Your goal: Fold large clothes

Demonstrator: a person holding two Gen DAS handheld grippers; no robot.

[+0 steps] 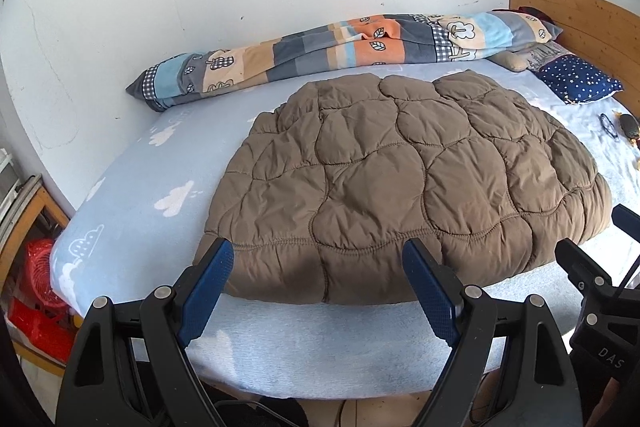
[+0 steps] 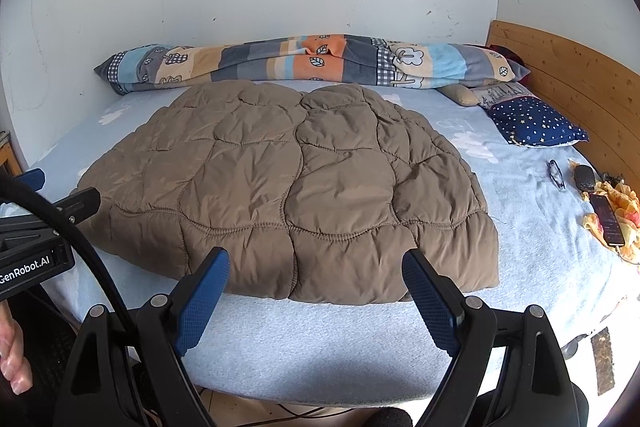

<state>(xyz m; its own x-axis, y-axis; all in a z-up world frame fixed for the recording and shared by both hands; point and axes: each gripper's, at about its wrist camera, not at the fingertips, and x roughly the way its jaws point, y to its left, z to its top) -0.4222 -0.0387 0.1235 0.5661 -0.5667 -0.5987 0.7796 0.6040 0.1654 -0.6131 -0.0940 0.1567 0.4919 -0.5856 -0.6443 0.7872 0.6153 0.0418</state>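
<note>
- Brown quilted jacket (image 2: 288, 187): lay flat in the middle of the bed, puffy, near hem facing me; it looked already doubled over, with a thick layered edge at the right near corner, though I could not tell how many folds it held.
- Bed (image 2: 320, 347): light blue sheet with white clouds; a bare strip ran between the jacket's hem and the near edge, which gave me room to come in low.
- My left gripper (image 1: 318, 269): fingers spread wide, holding nothing, poised just short of the hem on the jacket's left half.
- My right gripper (image 2: 316, 269): fingers likewise apart and empty, just short of the hem toward the right half. I judged the pair were set side by side so both near corners could be pinched together for the next fold.
- Rolled patchwork blanket (image 2: 304, 63): against the far wall, clear of the jacket.
- Starry blue pillow (image 2: 536, 127): far right, by the wooden headboard (image 2: 568, 75).
- Glasses (image 2: 557, 175), phone (image 2: 608, 219), yellow cloth (image 2: 620, 203): right side of the sheet, well apart from the jacket, out of the fold's path.
</note>
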